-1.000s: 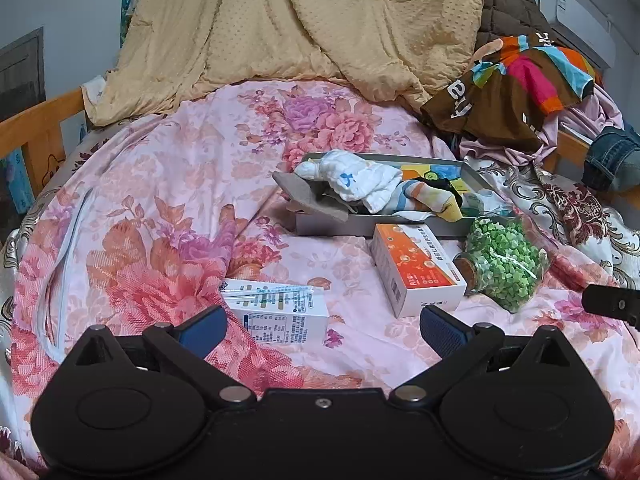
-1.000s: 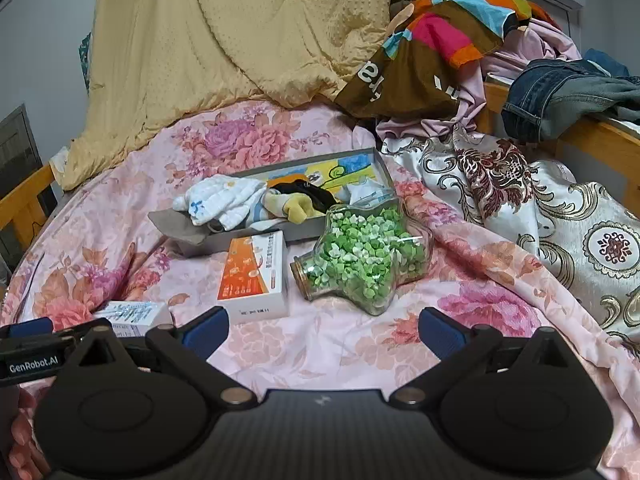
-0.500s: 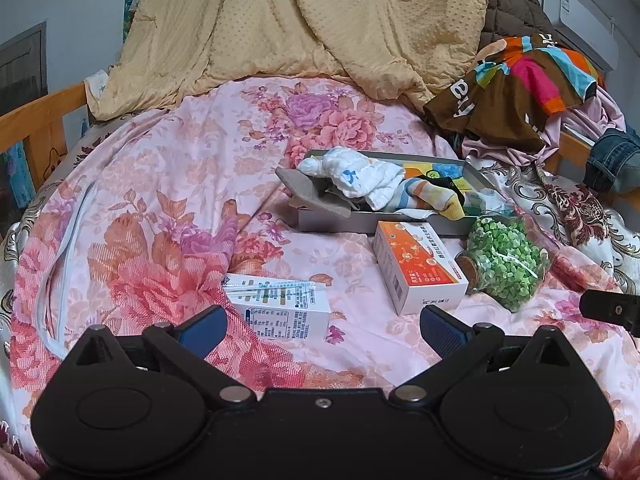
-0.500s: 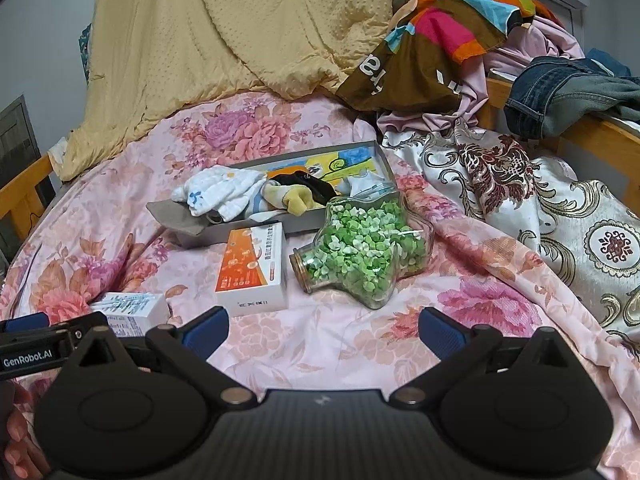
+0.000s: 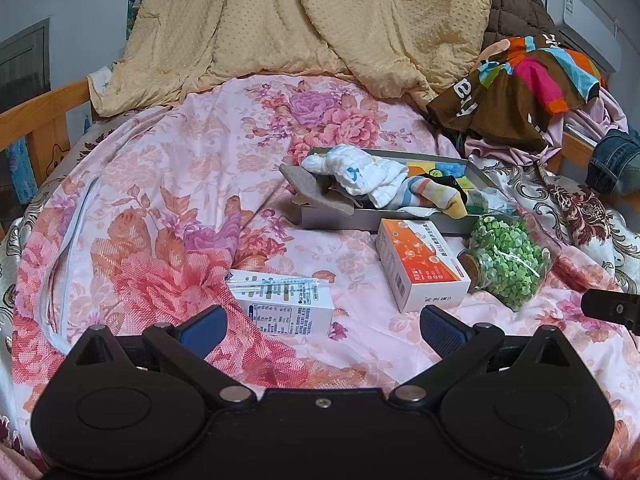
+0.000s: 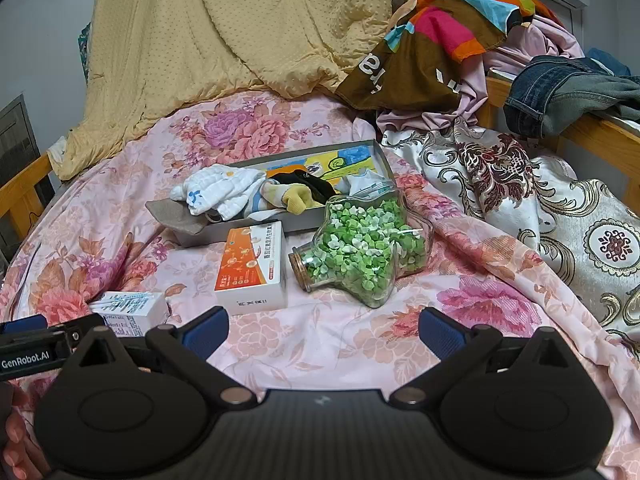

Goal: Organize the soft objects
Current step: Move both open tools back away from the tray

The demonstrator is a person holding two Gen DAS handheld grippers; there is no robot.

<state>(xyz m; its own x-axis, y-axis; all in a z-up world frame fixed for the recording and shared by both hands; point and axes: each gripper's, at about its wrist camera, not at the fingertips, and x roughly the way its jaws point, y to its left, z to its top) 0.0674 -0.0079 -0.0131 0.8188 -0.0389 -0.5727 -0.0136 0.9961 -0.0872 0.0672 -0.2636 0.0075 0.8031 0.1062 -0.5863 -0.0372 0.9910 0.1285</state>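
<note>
The socks (image 5: 384, 184) lie in the tray (image 5: 340, 222) mid-bed, long axis along it, toward the jar (image 6: 360, 248). Both grippers (image 5: 322, 326) (image 6: 322, 326) stand apart, empty (only the right view shows jeans (image 6: 560, 92) fully).

You look at a soft printed cloth bedsheet (image 5: 168, 184). At centre, matt grey card forms the tray (image 6: 280, 224), holding ribbed knit socks (image 6: 224, 192). Right of centre, the glossy clear glass jar (image 6: 360, 248) has a cork stopper. The orange box (image 6: 252, 268) is smooth card. At upper centre, the dimpled beige quilt (image 5: 304, 20) looks matt.
</note>
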